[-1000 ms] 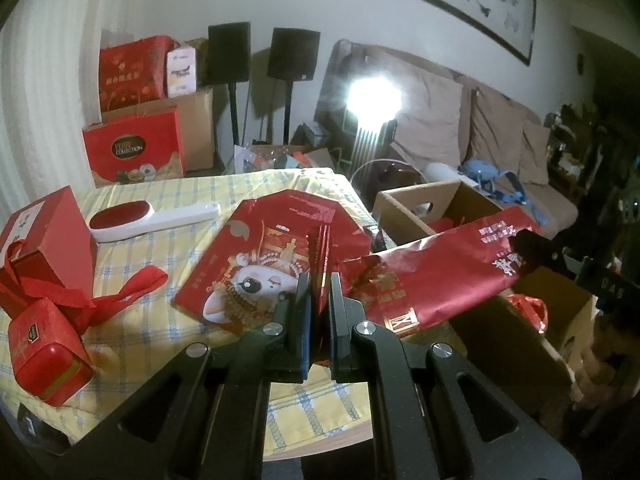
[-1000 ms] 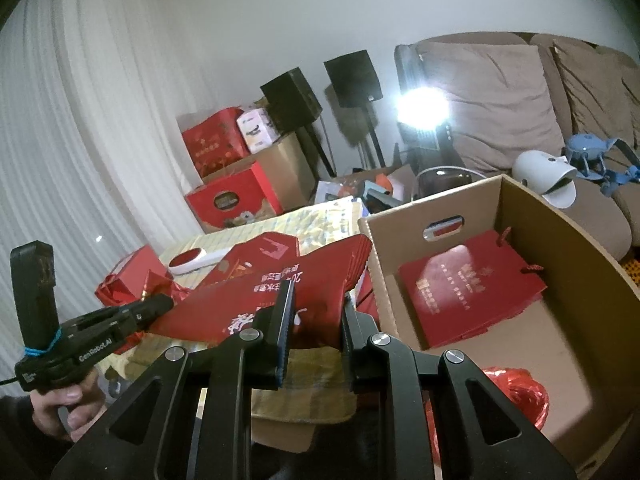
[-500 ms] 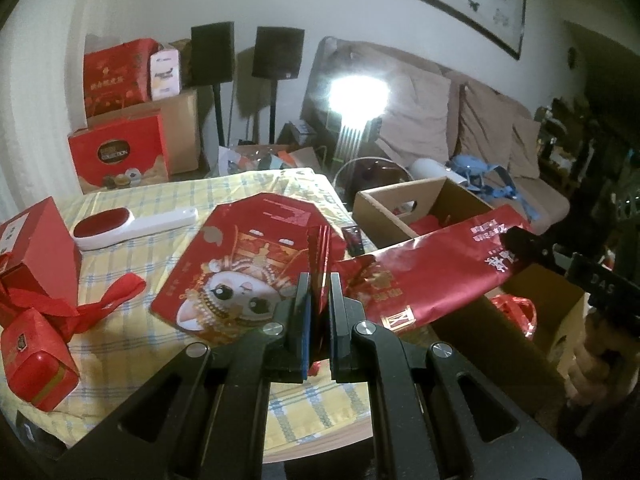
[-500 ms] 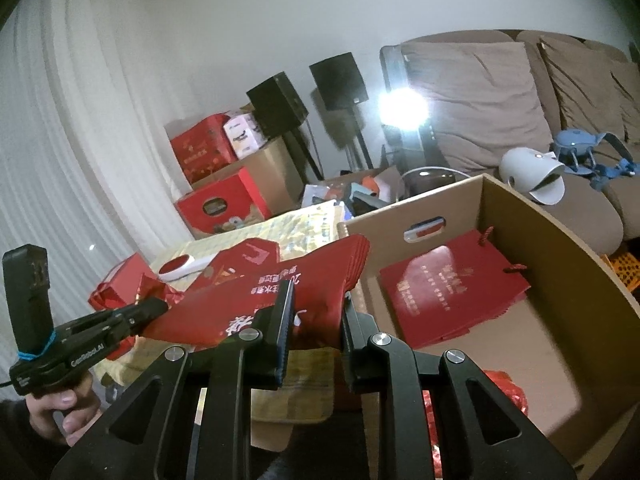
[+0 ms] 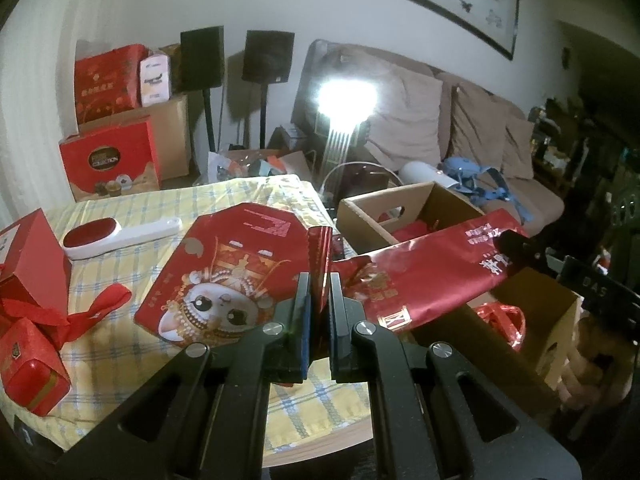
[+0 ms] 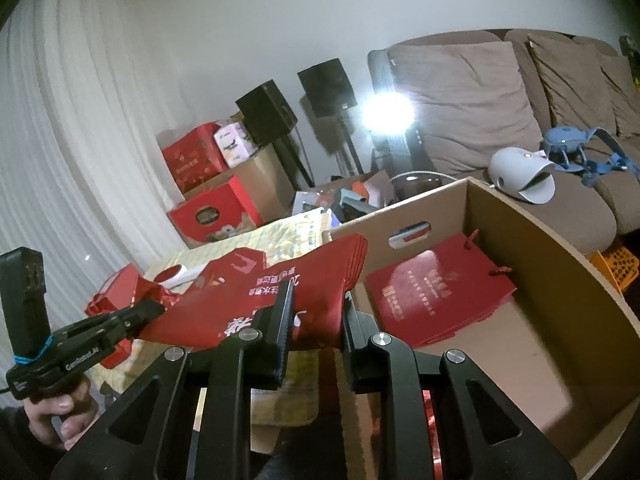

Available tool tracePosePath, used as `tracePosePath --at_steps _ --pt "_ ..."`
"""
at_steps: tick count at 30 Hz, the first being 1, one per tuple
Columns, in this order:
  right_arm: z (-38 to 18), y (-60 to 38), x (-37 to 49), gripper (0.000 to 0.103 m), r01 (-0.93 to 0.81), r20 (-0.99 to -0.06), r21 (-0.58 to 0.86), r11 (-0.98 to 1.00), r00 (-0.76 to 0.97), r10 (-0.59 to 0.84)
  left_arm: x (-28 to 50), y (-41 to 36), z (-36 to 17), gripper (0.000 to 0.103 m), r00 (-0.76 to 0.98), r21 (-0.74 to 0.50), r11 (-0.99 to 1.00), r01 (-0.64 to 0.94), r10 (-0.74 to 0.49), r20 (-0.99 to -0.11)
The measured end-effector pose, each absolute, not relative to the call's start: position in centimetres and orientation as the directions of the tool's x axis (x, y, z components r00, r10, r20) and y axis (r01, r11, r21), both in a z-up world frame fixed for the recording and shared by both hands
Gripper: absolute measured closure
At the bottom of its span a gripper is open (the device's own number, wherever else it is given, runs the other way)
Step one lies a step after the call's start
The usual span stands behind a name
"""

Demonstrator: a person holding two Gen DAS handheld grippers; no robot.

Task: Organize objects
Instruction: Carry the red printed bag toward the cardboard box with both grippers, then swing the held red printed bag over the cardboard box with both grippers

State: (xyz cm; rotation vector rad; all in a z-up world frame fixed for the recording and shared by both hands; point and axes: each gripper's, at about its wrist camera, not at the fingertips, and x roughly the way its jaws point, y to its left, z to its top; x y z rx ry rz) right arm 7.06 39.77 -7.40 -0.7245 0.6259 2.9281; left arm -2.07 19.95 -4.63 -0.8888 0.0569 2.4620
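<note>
A long red foil bag with gold print is held in the air between both grippers, beside the table and over the near edge of an open cardboard box. My left gripper is shut on its crumpled left end. My right gripper is shut on its other end, and it also shows at the right of the left wrist view. The left gripper shows in the right wrist view. The box wall holds a flat red paper bag.
On the yellow checked tablecloth lie a red cat-print bag, a white lint brush, a red box and a red tin with ribbon. Red gift boxes, speakers and a sofa stand behind.
Both grippers with the red foil bag have shifted slightly right, toward the cardboard box. Grips are unchanged.
</note>
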Motion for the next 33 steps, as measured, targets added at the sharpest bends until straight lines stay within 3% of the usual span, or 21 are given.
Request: tracePosePath --at_steps 33 --pt "-6.9 44.5 9.4 0.082 -0.253 -0.452 0.386 -0.887 -0.890 0.057 -3.1 26.4 -3.7 0.097 -0.625 -0.076 -0.830 -0.552 0.473 -0.621"
